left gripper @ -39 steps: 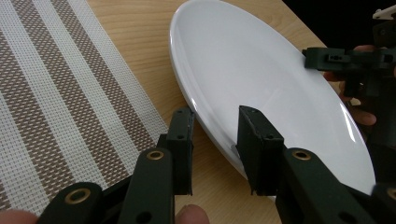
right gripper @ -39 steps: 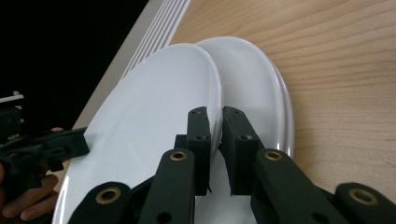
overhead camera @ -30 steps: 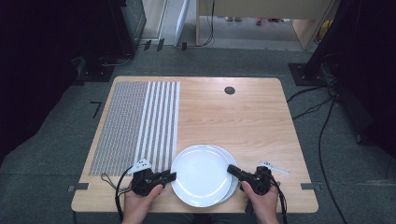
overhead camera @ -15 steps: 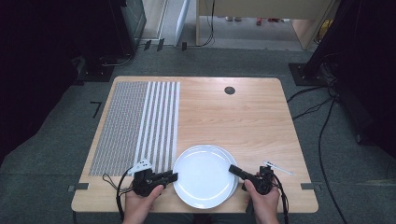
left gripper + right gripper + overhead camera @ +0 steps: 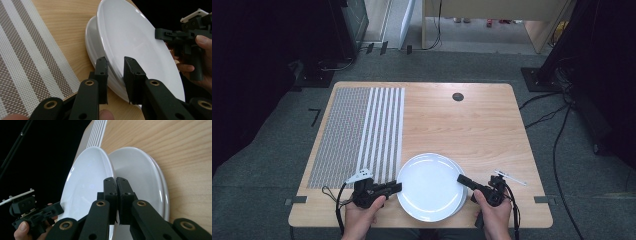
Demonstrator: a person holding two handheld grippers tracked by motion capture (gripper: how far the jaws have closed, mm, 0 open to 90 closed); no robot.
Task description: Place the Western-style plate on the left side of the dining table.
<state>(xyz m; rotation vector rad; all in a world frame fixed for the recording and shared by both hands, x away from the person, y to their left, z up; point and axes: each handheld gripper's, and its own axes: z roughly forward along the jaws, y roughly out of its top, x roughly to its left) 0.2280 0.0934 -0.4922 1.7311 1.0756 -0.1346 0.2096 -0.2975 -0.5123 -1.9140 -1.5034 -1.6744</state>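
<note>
Change: right gripper has slid slightly toward 3 o'clock.
Right jaws: clamped on top plate's rim.
Left gripper: jaws parted, straddling the rim at 9 o'clock.
Plate: tilted above the lower plates.

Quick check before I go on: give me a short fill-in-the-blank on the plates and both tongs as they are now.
1. The right tongs are shut on the rim of the top ____.
2. The left tongs straddle that rim with their jaws ____.
3. The top plate is lifted and tilted above the lower plates, which rest on the wooden ____.
4. Left of the plates lies a striped woven ____.

Missing words: plate; open; table; placemat
</note>
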